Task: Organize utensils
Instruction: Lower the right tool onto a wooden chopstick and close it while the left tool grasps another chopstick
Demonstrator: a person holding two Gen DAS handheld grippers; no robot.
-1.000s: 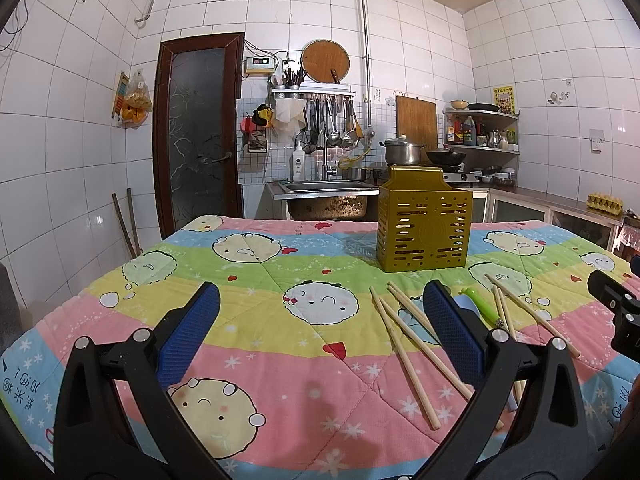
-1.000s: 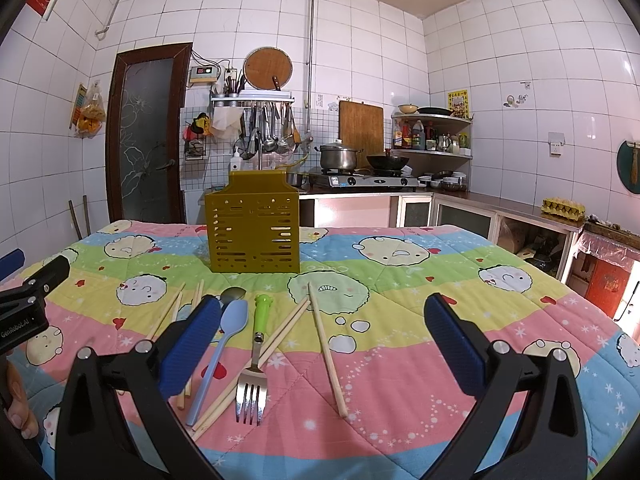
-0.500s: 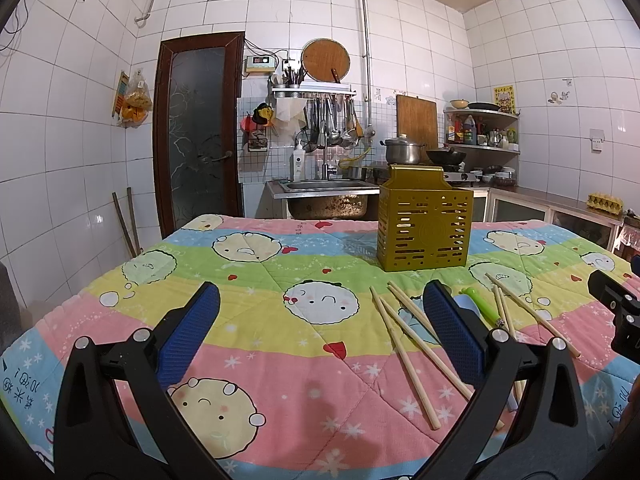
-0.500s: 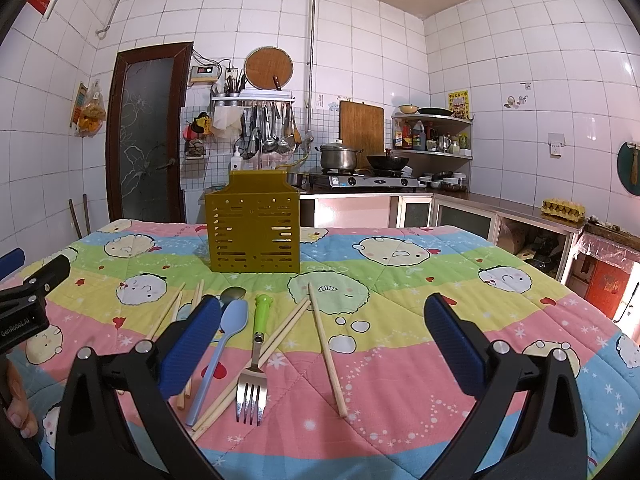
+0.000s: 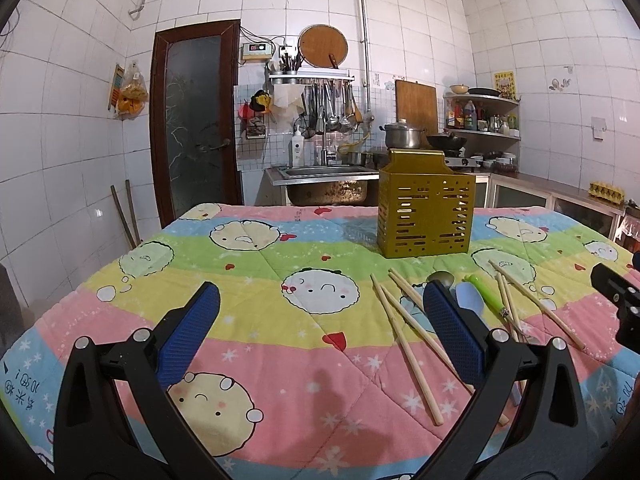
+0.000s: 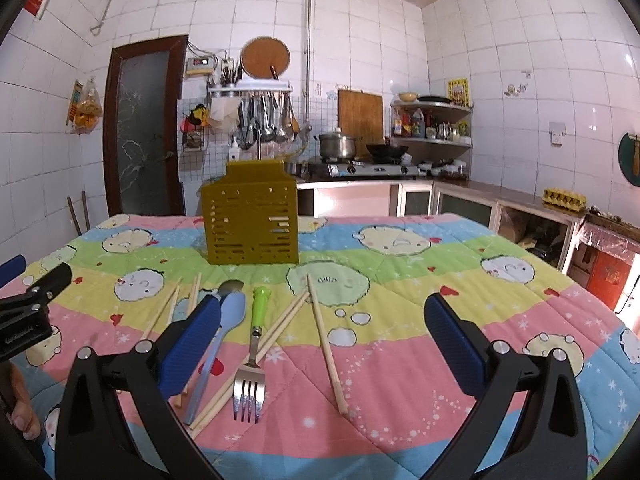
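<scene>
A yellow slotted utensil holder (image 5: 426, 214) (image 6: 251, 220) stands upright on a cartoon-print quilt (image 5: 248, 344) (image 6: 400, 320). In front of it lie several wooden chopsticks (image 5: 404, 354) (image 6: 326, 340), a blue spoon (image 6: 222, 336) (image 5: 469, 300), a metal spoon (image 6: 231, 286) and a green-handled fork (image 6: 254, 348) (image 5: 486, 294). My left gripper (image 5: 318, 326) is open above the quilt, left of the utensils. My right gripper (image 6: 322, 334) is open, low over the fork and chopsticks. Neither holds anything.
Beyond the table are a steel sink (image 5: 326, 182), a stove with a pot (image 6: 338, 146), hanging ladles and shelves. A dark door (image 5: 194, 120) stands at the back left. The left gripper's body (image 6: 28, 312) shows at the right wrist view's left edge.
</scene>
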